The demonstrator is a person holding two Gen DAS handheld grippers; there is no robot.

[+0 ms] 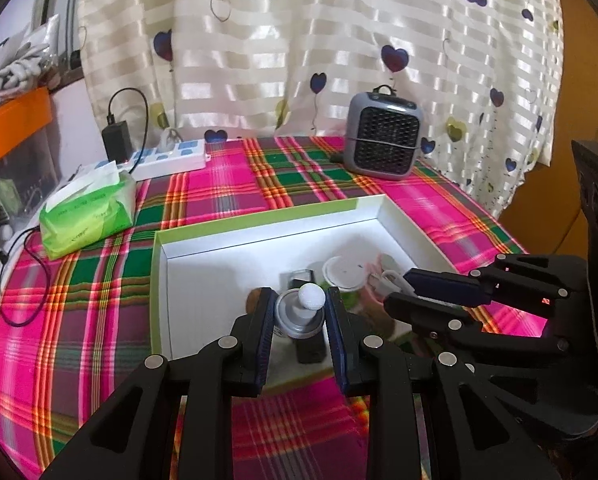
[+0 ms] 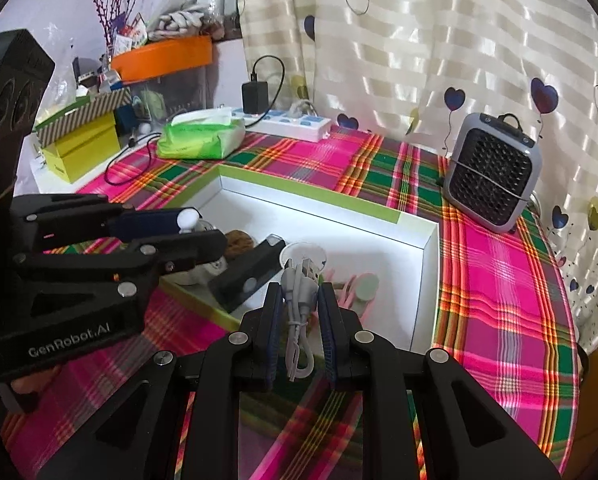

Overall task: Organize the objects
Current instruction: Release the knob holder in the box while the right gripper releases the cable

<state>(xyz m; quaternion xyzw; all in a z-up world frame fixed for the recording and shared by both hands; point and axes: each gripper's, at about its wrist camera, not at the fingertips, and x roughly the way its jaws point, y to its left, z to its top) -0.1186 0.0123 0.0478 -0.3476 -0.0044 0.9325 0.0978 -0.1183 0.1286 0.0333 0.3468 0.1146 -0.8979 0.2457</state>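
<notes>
White box, centre of both frames, on a plaid tablecloth, already holding a cup lid, a black rectangular block and pink items. Left gripper, lower centre of its own view: fingers narrowed onto a grey stand topped by a white ball, carried over the box's near edge. Right gripper: fingers narrowed around a grey USB cable, its loop hanging free below. Risk, judged: the two grippers sit close together, so they may collide; the slack loop may snag the box wall. Only the right view shows the yellow boxes at upper left.
</notes>
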